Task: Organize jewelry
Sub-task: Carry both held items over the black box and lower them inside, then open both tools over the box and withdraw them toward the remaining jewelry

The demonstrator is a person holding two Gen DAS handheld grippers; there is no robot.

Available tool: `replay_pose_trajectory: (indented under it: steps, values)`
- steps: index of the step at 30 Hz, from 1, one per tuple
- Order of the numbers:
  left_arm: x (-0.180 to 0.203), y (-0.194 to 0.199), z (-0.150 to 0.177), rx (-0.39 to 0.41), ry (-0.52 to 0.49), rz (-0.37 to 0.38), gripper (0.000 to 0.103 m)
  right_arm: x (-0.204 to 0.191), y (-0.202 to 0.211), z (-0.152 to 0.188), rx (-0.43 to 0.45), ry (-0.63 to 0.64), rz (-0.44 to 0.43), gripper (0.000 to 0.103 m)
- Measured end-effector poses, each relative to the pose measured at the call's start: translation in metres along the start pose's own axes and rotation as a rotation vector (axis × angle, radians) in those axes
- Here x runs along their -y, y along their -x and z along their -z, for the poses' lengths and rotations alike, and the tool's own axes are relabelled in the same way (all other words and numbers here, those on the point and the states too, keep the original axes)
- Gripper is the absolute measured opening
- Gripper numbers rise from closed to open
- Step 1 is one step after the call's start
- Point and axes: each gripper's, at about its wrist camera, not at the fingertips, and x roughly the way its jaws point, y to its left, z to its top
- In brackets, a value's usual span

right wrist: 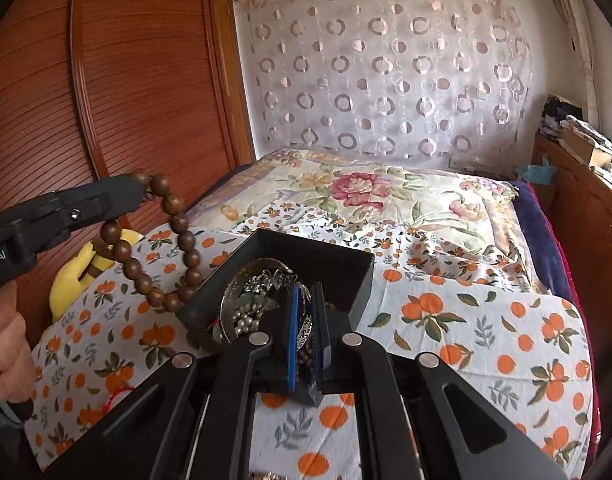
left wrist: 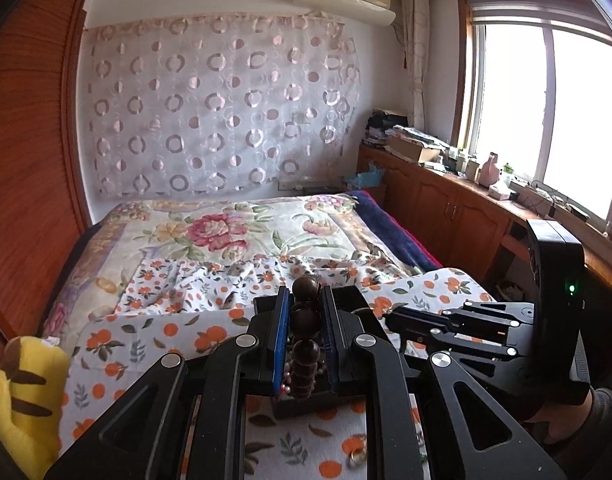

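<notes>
My left gripper [left wrist: 304,300] is shut on a brown wooden bead bracelet [left wrist: 304,344] and holds it in the air; in the right wrist view the bracelet [right wrist: 178,236] hangs as a loop from that gripper [right wrist: 140,190], left of a black jewelry box [right wrist: 325,256]. The box holds a silver bangle [right wrist: 234,292], pearls and other pieces. My right gripper [right wrist: 304,300] is over the box's near edge, shut on a silver ornate piece [right wrist: 304,320] between its blue pads. It also shows in the left wrist view [left wrist: 389,314].
An orange-print cloth [right wrist: 465,320] covers the bed's near end. A yellow plush toy [left wrist: 26,392] lies at its left. A small ring [left wrist: 355,456] lies on the cloth. A wooden wardrobe [right wrist: 126,80] stands left, cabinets [left wrist: 445,208] under the window right.
</notes>
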Motion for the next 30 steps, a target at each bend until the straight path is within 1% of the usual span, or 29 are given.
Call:
replay_pose_trajectory:
  steps: [8, 17, 23, 25, 26, 27, 30]
  values:
    - [-0.001, -0.026, 0.001, -0.027, 0.0, 0.025, 0.014, -0.002, -0.022, 0.006, -0.053, 0.015, 0.004, 0.009]
    - [-0.006, -0.043, 0.006, -0.062, 0.009, 0.034, 0.014, -0.001, -0.023, 0.007, -0.053, 0.015, 0.002, 0.008]
    - [-0.007, -0.054, 0.008, -0.093, 0.007, 0.04, 0.015, 0.007, -0.012, 0.011, -0.039, 0.005, 0.019, 0.008]
    - [-0.006, -0.055, 0.006, -0.091, 0.0, 0.027, 0.025, 0.008, -0.007, 0.015, -0.042, 0.007, 0.028, 0.008]
    - [-0.005, -0.053, 0.005, -0.085, -0.001, 0.024, 0.034, 0.008, -0.005, 0.017, -0.041, 0.009, 0.036, 0.008]
    - [-0.004, -0.052, 0.005, -0.082, -0.002, 0.023, 0.037, 0.01, -0.001, 0.019, -0.039, 0.006, 0.043, 0.009]
    - [-0.002, -0.039, 0.008, -0.072, -0.009, 0.011, 0.039, 0.012, 0.011, 0.025, -0.031, -0.007, 0.056, 0.009]
